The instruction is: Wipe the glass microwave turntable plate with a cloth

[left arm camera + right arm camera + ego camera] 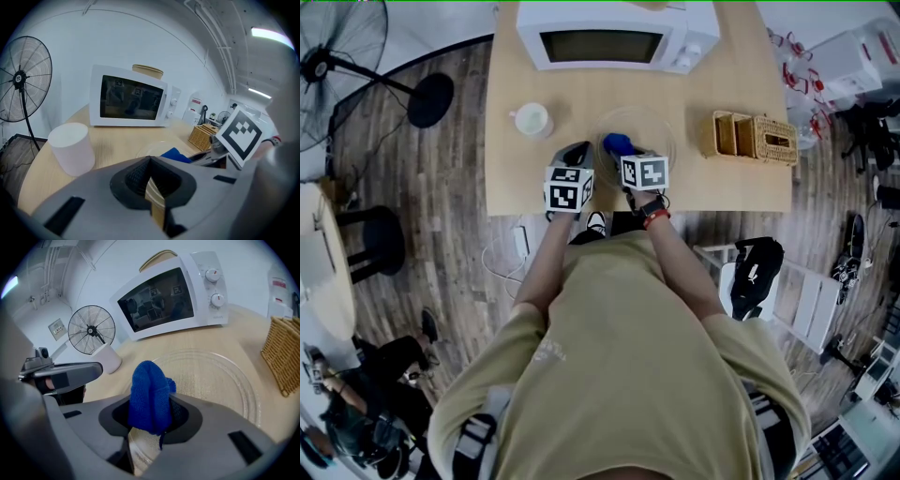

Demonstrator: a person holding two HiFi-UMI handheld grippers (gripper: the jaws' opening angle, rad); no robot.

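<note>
Glass turntable plate (pixel 220 376) in front of microwave (pixel 619 37), right gripper (pixel 150 420) fingers clamped on blue cloth (pixel 149 394) over it, left gripper (pixel 151 187) fingers together, empty; wiping seemingly mostly ahead.

**Stock count: table and floor around it**

Wooden table (pixel 581 98): 1.
On it:
- microwave oven (pixel 617 36): 1
- glass turntable plate (pixel 649 124): 1
- blue cloth (pixel 617 143): 1
- white cup (pixel 532 120): 1
- wicker containers: 2, being one open divided basket (pixel 732 133) and one slotted box (pixel 775 141)

Held by the person:
- grippers: 2, being left gripper (pixel 574 152) and right gripper (pixel 630 157)
- marker cubes: 2, one per gripper

On the floor:
- pedestal fan (pixel 317 66): 1
- black stool (pixel 375 239): 1
</note>
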